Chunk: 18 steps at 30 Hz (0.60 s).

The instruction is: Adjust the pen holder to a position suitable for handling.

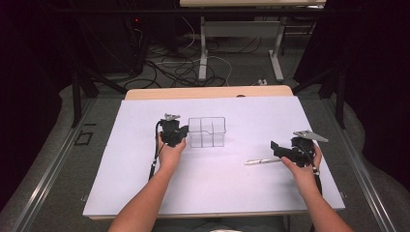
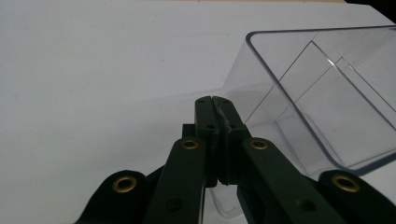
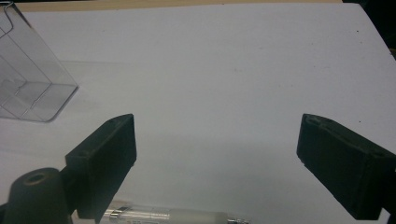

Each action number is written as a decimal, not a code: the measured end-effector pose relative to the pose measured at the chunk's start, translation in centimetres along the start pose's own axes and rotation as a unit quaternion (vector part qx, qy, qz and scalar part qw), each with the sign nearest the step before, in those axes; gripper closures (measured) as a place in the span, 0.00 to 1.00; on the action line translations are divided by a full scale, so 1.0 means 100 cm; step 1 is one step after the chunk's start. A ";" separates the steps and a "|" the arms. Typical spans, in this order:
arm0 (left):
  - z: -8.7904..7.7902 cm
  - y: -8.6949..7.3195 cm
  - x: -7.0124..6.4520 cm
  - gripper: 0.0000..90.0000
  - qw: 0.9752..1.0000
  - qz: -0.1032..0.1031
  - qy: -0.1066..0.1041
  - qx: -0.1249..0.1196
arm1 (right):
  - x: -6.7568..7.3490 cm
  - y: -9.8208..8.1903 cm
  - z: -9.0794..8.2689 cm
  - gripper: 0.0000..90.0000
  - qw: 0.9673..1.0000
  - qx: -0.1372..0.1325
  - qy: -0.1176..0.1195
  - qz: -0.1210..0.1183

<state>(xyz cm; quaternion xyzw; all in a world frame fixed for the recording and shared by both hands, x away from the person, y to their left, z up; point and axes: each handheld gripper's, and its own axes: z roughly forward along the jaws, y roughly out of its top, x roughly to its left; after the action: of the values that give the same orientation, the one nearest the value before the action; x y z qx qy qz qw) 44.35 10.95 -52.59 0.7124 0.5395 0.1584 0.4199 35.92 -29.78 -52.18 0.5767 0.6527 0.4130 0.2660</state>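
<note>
On the white desk [image 1: 145,193], your left gripper [image 2: 215,105] fingers pinch the clear organizer's [image 1: 207,131] wall; your right gripper [image 3: 217,149], fingers spread wide and empty, hovers over the pen [image 1: 261,161]. Next, likely lower and close on it.

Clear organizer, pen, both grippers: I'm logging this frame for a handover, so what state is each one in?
Clear organizer: upright on the white table cover, compartments empty, its wall pinched by the left gripper.
Left gripper: shut on the organizer's wall.
Pen: lying flat on the cover, not gripped.
Right gripper: open, jaws wide apart, the pen lying just below them.
</note>
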 end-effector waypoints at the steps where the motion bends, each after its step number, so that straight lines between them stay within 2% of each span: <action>1: 0.002 0.001 -0.001 1.00 1.000 0.002 -0.002 0.002 | 0.001 0.000 0.000 0.13 1.000 0.001 0.001 -0.001; 9: 0.005 0.004 -0.004 1.00 1.000 0.007 -0.006 0.004 | 0.001 -0.001 0.001 0.13 1.000 0.004 0.001 -0.002; 12: 0.007 0.004 -0.006 1.00 1.000 0.002 -0.006 0.002 | 0.001 -0.001 0.001 0.13 1.000 0.003 -0.001 -0.002; 18: 0.008 0.005 -0.010 1.00 1.000 0.009 -0.012 0.005 | 0.001 -0.001 0.001 0.13 1.000 0.004 0.000 -0.004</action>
<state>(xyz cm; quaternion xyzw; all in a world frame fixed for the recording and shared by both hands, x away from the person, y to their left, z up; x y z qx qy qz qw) 44.84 9.63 -52.47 0.7214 0.5288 0.1510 0.4209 35.93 -29.62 -52.26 0.5754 0.6568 0.4091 0.2650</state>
